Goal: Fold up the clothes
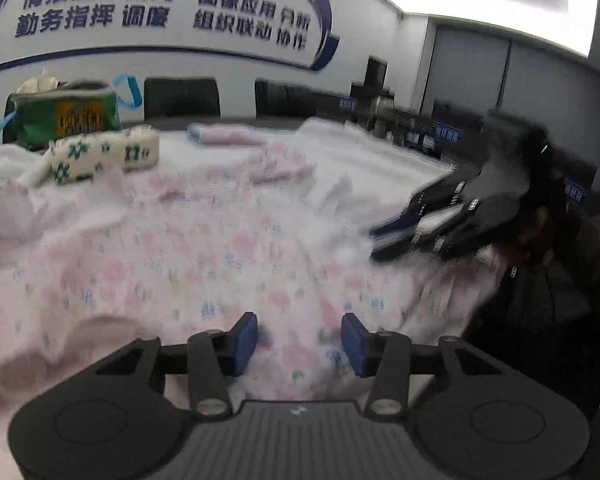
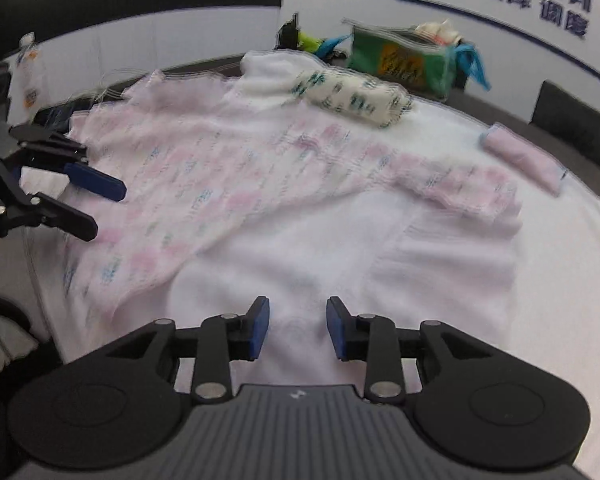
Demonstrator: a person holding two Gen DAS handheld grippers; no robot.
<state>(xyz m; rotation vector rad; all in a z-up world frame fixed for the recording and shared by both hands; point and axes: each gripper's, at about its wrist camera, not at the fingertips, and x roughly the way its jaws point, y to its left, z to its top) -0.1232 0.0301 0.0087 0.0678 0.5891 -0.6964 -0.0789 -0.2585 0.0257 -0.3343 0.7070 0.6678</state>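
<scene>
my left fingers stand partly apart with nothing between the blue pads; under the gap lies only the pink floral cotton garment. no grip on it is visible. my right fingers are likewise partly apart and empty, poised over the white cloth that covers the surface. in the right wrist view the garment spreads from nine o'clock through the centre, with one sleeve reaching toward three o'clock. it lies flat, with some wrinkles. a rolled cream cloth with green flower print rests at one o'clock, just beyond the garment. behind it stands a green fabric bag with blue straps. a small folded pink cloth with a blue edge lies at two o'clock, well apart from the garment. both views are blurred.
</scene>
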